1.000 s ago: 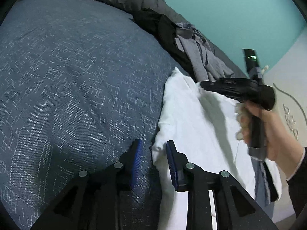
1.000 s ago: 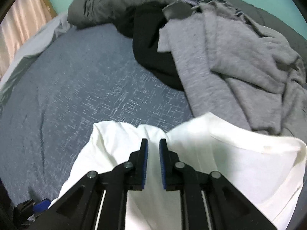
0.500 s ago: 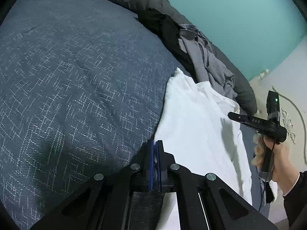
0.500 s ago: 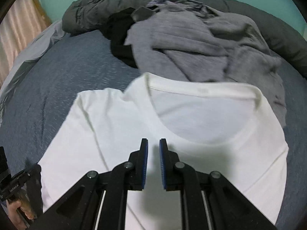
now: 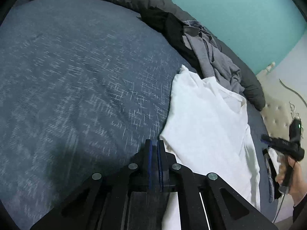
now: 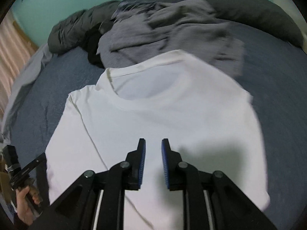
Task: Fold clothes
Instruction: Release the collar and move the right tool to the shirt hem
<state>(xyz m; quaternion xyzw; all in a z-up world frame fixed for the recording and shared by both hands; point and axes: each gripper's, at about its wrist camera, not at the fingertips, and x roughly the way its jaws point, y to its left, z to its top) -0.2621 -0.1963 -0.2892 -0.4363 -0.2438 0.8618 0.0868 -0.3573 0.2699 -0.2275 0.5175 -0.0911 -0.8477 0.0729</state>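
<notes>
The white shirt (image 6: 157, 118) lies spread on the blue bedspread (image 5: 76, 76), collar toward the far grey clothes pile (image 6: 172, 30). The left gripper (image 5: 154, 145) sits low at the shirt's near left edge, jaws pressed together; whether cloth is pinched, I cannot tell. The right gripper (image 6: 153, 147) hovers over the shirt's middle, jaws apart.

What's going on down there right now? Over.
Left tongs shut at white shirt's edge. Right tongs open above it. Grey clothes pile touches collar.
</notes>
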